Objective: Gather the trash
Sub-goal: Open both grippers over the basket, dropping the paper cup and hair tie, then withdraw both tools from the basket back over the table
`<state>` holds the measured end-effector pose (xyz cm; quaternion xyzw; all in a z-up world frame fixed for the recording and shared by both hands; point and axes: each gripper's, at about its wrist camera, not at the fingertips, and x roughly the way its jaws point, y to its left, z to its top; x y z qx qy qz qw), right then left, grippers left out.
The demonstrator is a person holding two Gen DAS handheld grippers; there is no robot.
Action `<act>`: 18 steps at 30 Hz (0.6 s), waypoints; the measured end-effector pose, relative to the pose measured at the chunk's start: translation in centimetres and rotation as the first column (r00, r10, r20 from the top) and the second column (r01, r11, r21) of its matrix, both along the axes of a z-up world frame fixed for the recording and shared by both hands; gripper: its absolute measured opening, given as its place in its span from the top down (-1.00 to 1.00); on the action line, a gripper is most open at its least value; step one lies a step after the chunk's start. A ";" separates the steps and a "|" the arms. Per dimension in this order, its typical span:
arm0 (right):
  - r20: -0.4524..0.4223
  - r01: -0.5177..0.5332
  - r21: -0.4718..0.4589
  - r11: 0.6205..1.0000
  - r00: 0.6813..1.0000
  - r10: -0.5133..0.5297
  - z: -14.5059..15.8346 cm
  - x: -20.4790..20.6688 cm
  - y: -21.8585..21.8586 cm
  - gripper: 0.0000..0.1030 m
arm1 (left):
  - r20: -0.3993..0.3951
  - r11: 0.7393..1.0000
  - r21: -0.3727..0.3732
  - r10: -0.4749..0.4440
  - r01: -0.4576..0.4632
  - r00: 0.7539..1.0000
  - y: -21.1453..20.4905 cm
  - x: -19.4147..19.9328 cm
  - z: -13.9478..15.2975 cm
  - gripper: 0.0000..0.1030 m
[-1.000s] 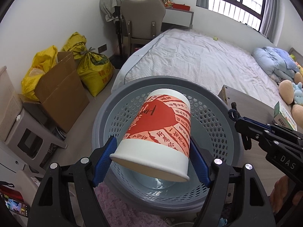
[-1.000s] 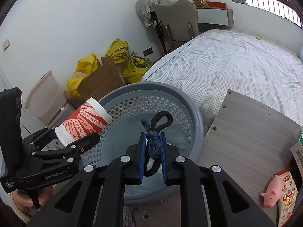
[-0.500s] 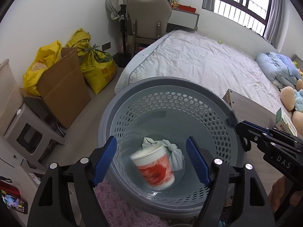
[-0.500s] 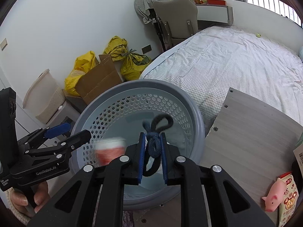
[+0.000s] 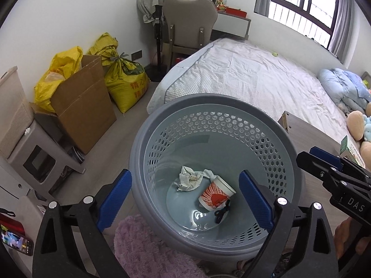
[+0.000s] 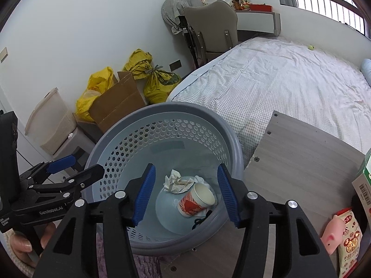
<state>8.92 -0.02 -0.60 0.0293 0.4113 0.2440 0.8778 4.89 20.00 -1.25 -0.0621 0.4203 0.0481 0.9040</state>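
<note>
We note both drops done: the left gripper (image 5: 185,199) and right gripper (image 6: 185,195) have just opened, jaws wide and empty, and the red cup (image 6: 196,200) and dark cord (image 6: 201,219) now lie below them in the basket (image 6: 129,143), beside crumpled paper (image 6: 177,181).

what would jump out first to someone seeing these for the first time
The big grey perforated basket fills the middle of both views, and on its floor lie a red-and-white paper cup on its side, crumpled paper next to it and a dark looped cord in front of the cup. Both the left gripper and the right gripper hang open and empty over the basket. Bright yellow sacks stand by the far wall.
</note>
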 end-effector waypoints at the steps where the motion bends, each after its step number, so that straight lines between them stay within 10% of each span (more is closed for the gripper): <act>1: 0.002 0.002 -0.001 1.000 1.000 -0.002 0.0 -0.1 -0.1 -0.04 | -0.001 1.000 0.000 0.001 -0.001 1.000 0.0 -0.1 0.0 -0.78; 18: 0.019 0.047 0.003 0.999 0.999 -0.047 0.4 -1.8 -1.9 -0.19 | 0.010 1.000 0.005 -0.001 0.001 1.000 -0.9 -1.3 0.8 -0.80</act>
